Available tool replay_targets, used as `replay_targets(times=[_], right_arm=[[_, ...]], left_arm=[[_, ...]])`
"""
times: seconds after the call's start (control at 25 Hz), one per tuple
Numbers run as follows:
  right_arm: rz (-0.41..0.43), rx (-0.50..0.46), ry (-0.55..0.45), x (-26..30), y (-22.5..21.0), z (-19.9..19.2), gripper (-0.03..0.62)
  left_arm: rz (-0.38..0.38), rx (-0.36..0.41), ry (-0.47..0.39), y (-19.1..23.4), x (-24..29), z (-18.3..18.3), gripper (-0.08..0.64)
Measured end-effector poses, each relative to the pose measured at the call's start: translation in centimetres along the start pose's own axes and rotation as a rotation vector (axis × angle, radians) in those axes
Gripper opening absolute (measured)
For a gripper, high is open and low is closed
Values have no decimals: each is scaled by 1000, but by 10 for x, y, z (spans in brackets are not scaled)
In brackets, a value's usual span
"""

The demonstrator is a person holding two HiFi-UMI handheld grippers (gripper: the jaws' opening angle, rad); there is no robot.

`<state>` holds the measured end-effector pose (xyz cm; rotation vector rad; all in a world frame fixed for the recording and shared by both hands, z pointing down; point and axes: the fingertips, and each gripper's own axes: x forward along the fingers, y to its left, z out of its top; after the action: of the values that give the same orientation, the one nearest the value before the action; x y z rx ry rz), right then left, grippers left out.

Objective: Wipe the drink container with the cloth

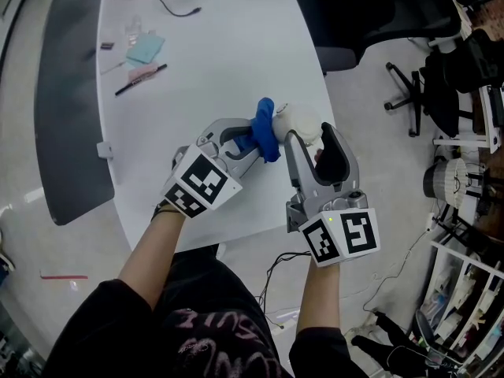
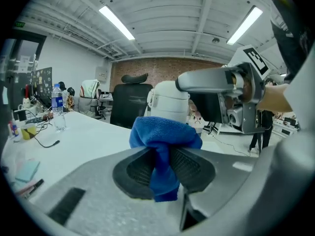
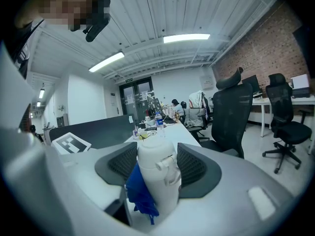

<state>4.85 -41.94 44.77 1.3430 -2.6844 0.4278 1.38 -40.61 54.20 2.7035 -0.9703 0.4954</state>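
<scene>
The drink container [image 1: 299, 122] is a white lidded bottle, held upright over the white table [image 1: 220, 61] near its right edge. My right gripper [image 1: 309, 143] is shut on the white bottle [image 3: 157, 173], its pads pressing both sides. A blue cloth [image 1: 264, 128] is pinched in my left gripper [image 1: 250, 142], which is shut on it. The bunched blue cloth [image 2: 165, 141] presses against the left side of the white bottle [image 2: 170, 100]. In the right gripper view the blue cloth [image 3: 139, 191] hangs at the bottle's left flank.
At the table's far end lie a teal pad [image 1: 145, 49], a pink item [image 1: 142, 72], a black pen [image 1: 140, 80] and a cable [image 1: 178, 8]. Black office chairs [image 1: 378, 22] and a cluttered rack [image 1: 468, 211] stand on the right.
</scene>
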Motion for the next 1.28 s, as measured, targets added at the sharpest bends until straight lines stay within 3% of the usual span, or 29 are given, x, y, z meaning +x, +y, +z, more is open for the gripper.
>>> replay_targets(times=[0.32, 0.64, 1.28], right_arm=[[6, 14, -5, 1, 0, -3, 262], [10, 13, -3, 0, 0, -5, 262], [-10, 5, 3, 1, 2, -6, 263]], left_arm=[[-11, -32, 78, 4, 18, -41, 92], [-7, -54, 90, 5, 20, -48, 91], [89, -121, -31, 15, -44, -18, 92]])
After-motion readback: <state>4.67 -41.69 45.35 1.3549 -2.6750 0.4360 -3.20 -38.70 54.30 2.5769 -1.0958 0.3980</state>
